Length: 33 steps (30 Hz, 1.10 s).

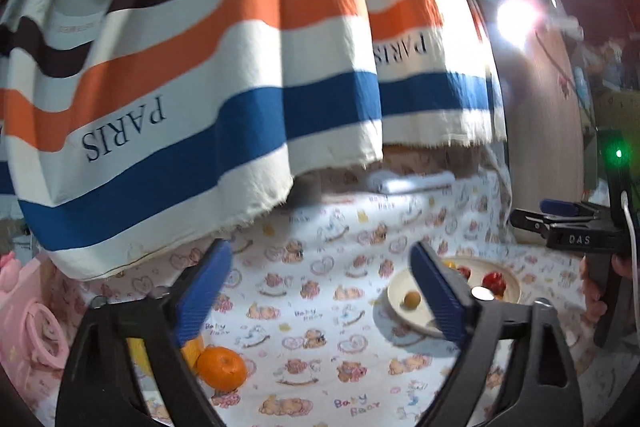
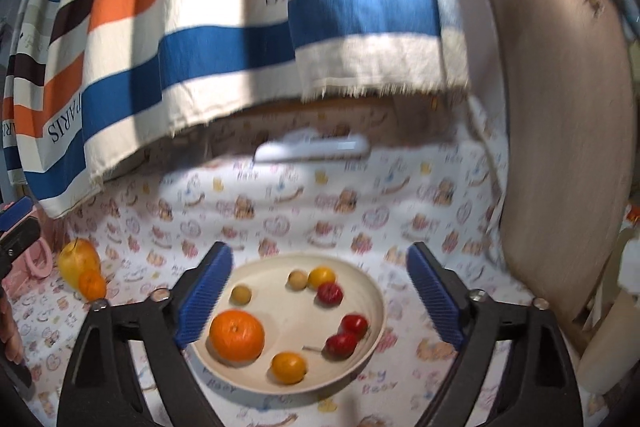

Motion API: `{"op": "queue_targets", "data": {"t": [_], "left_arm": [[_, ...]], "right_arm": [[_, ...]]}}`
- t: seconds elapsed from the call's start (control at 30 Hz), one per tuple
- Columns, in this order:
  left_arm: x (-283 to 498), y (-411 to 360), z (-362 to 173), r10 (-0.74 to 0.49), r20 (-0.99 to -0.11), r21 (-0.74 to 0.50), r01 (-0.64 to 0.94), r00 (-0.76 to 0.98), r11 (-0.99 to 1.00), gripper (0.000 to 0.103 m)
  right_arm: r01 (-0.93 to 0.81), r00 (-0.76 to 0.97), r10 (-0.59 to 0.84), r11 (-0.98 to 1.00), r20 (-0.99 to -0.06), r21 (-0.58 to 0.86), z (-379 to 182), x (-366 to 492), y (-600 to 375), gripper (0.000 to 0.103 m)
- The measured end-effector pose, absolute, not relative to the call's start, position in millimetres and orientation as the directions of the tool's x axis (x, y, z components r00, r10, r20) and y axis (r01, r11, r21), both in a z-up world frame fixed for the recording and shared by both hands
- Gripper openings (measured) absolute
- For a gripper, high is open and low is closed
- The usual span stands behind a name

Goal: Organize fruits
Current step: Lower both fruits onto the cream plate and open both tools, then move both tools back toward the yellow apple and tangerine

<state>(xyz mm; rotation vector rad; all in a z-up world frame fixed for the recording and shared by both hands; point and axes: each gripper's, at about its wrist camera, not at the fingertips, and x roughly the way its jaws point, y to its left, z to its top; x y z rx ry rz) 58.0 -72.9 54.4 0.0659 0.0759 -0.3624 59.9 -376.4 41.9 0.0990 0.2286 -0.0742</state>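
Both our grippers, left (image 1: 320, 291) and right (image 2: 319, 293), gape empty; plate (image 2: 372, 339) gathers fruit, orange (image 1: 221, 367), probably a pear (image 2: 78, 263) waiting.

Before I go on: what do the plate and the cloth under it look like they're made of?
Plate: cream, matte, with a smooth, thick rolled rim and no sharp glare. It looks like plastic or bamboo fibre, though glazed ceramic can't be ruled out.
Cloth: a soft, thin printed fabric, likely cotton, with bears and "Baby Bear" lettering. It lies matte and flat on the surface.
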Motion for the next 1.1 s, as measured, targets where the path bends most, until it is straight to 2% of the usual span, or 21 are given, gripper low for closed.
{"op": "queue_targets", "data": {"t": [0.13, 0.3, 0.57, 0.77, 1.1], "left_arm": [[52.5, -67.1, 54.6, -0.346, -0.032, 0.044, 0.347, 0.938, 0.937, 0.102], [55.9, -60.5, 52.9, -0.332, -0.043, 0.025, 0.333, 0.942, 0.943, 0.102], [60.5, -43.7, 53.5, -0.33, -0.055, -0.05, 0.328, 0.942, 0.943, 0.102], [66.4, -30.1, 59.4, -0.338, -0.087, -0.108, 0.328, 0.937, 0.938, 0.102], [80.3, 0.3, 70.6, -0.234, -0.113, -0.168, 0.213, 0.966, 0.963, 0.102]], "right_arm": [[0.088, 0.989, -0.075, 0.991, -0.126, 0.1, 48.9, 43.9, -377.5, 0.102], [0.088, 0.994, -0.086, 0.995, -0.062, 0.038, 51.1, 33.8, -365.9, 0.102], [0.002, 0.988, 0.003, 0.999, -0.154, 0.037, 39.6, 46.2, -354.9, 0.102], [0.016, 0.99, -0.011, 0.999, -0.139, 0.03, 38.7, 45.5, -355.0, 0.102], [0.014, 0.994, -0.02, 0.999, -0.109, -0.053, 40.0, 47.7, -337.0, 0.102]]}}
